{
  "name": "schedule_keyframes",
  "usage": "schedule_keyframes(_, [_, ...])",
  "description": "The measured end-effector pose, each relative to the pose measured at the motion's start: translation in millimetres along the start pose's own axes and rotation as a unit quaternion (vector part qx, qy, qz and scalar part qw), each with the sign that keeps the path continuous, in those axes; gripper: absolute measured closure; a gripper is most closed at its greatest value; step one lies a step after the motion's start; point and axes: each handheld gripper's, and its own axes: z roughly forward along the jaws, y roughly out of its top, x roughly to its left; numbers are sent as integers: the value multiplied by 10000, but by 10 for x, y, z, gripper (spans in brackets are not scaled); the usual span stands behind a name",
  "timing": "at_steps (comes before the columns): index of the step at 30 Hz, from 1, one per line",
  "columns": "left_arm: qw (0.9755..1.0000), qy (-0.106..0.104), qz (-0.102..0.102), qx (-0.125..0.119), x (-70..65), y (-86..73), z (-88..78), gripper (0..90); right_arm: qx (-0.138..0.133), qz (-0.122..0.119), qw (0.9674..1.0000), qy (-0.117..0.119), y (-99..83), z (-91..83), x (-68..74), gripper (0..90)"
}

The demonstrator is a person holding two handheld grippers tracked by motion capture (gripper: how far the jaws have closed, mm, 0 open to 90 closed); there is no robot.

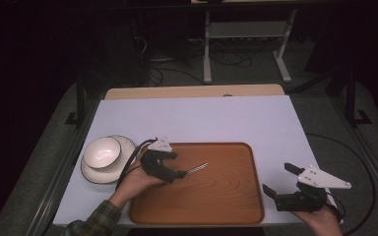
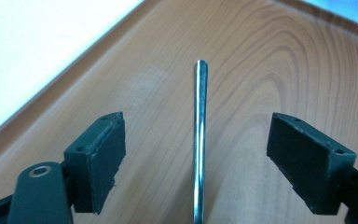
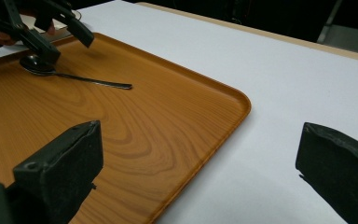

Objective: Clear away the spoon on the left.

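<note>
**Spoon lies loose between my left jaws**

Black pads of my left gripper (image 2: 196,154) stand wide apart — the spoon (image 2: 200,140) runs straight up between them, touching neither, flat on the wooden tray (image 2: 270,56). Bare grain lies on both sides of the handle, and the tray's raised rim sits well off. My right gripper (image 1: 278,181) hovers agape just past the tray's right edge, over white table (image 1: 202,118). Bowl on plate (image 1: 102,156) sits left of the tray.
</note>
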Motion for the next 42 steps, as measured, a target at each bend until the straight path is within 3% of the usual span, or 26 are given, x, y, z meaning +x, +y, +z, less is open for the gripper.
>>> schedule_keyframes(13, [9976,335,-115,-600,-16,-143,-425,183,-38,61,10000,-16,3,-10,-5,1])
schedule_keyframes(19, [9966,389,-180,-697,-14,-231,-560,176,-62,55,10000,0,6,-11,-2,1])
schedule_keyframes(24, [9941,545,-270,-893,1,-357,-770,176,-93,71,9999,19,8,-17,-3,1])
schedule_keyframes(30, [9916,749,-391,-979,-15,-532,-953,176,-127,122,9998,27,11,-22,-7,1])
schedule_keyframes(42, [9882,889,-591,-1100,-102,-804,-1188,171,-108,108,9999,22,12,-15,1,1])
